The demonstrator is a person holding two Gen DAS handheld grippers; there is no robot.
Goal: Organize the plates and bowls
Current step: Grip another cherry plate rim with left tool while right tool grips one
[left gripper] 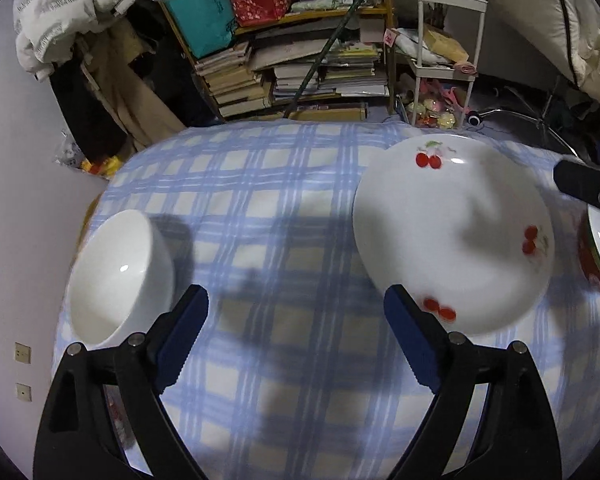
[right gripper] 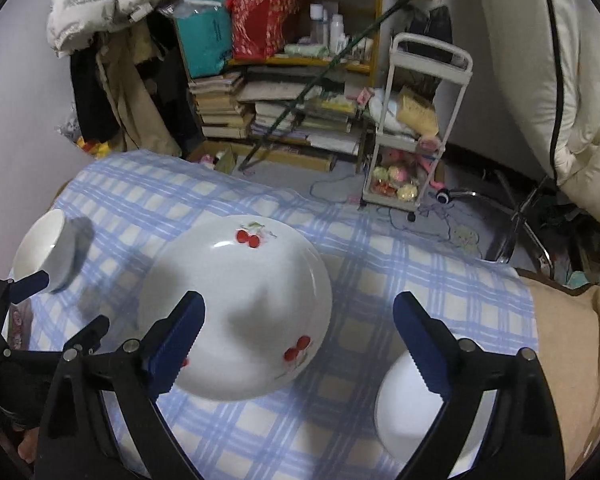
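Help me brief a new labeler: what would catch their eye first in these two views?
The cherry-print plate dominates mid-table on the blue checked tablecloth. A plain white bowl sits toward the table's left edge, and a red-sided bowl peeks in at the left view's right edge. Both grippers, left and right, are open and hold nothing.

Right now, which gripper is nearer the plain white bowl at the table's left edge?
Left. The left gripper sits beside the white bowl, its finger almost touching; the right gripper is beyond the cherry plate.
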